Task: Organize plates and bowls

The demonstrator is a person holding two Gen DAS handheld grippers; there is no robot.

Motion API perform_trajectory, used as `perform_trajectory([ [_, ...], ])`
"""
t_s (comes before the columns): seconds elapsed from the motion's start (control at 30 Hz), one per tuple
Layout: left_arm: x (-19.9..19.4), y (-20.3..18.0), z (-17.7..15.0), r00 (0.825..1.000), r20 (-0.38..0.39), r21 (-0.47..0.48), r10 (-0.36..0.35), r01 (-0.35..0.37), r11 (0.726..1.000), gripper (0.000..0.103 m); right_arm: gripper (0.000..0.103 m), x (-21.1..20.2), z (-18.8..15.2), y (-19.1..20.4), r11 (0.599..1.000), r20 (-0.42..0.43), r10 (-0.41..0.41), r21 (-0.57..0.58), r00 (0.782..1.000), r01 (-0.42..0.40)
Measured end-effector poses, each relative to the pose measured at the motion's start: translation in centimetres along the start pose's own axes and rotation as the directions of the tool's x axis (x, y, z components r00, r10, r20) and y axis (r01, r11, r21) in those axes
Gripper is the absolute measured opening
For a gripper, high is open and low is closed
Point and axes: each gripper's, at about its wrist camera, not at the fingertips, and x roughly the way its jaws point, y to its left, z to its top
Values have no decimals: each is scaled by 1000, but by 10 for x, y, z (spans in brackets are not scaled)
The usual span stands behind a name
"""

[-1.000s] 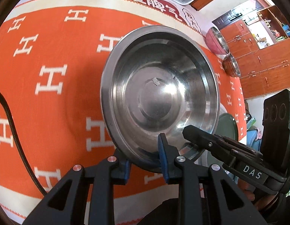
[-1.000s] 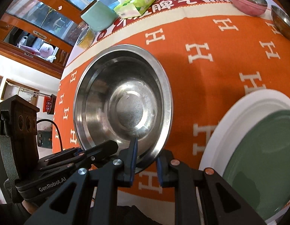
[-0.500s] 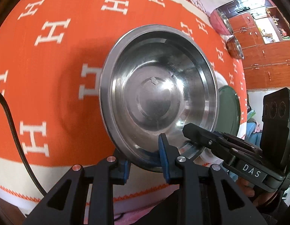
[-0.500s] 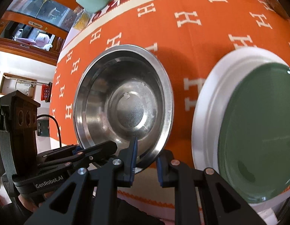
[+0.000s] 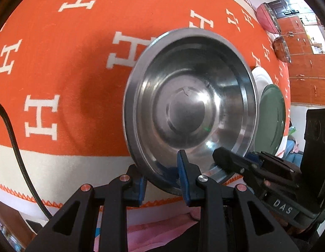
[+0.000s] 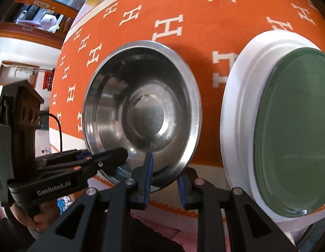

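A large steel bowl [image 5: 189, 109] is held by its near rim above the orange table's front edge; it also shows in the right wrist view [image 6: 141, 111]. My left gripper [image 5: 162, 180] is shut on the rim, one finger inside and one outside. My right gripper [image 6: 164, 180] is shut on the same rim a little to the right, and shows in the left wrist view [image 5: 231, 163]. A white plate [image 6: 236, 113] with a green plate [image 6: 292, 130] on it lies on the table just right of the bowl.
The orange cloth [image 5: 68, 73] with white H marks covers the table; its white hem and front edge [image 5: 57, 172] lie under the bowl. A pink bowl [image 5: 265, 19] and a small steel bowl [image 5: 281, 48] stand far right. A black cable [image 5: 13, 134] hangs at left.
Both grippers have carried the steel bowl toward the table's front edge and toward the stacked plates. The far table items have left the view. Both grips are unchanged.
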Motion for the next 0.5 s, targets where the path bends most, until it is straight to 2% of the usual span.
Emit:
perform_trajectory([
  [0.2,-1,-5,0,999,35,-23,17,-16,1000,31,25,-9,-4,0,999,29,-10,-33,1000,11],
  [0.3,-8,-2,0,997,74,-46,29,-26,999,37,25,-13,-2,-7,1000,40,0,-31,999,1],
  [0.33,-12,0,-1,995,88,-55,38,-33,998,44,25,-15,-1,-9,1000,43,3,-31,999,-2],
  [0.37,-15,0,-1,993,104,-64,48,-42,997,53,27,-17,0,-10,999,48,6,-34,999,-4],
  [0.5,-31,1,-5,983,171,-114,66,-47,992,57,38,-29,3,-14,998,61,15,-68,998,-11],
])
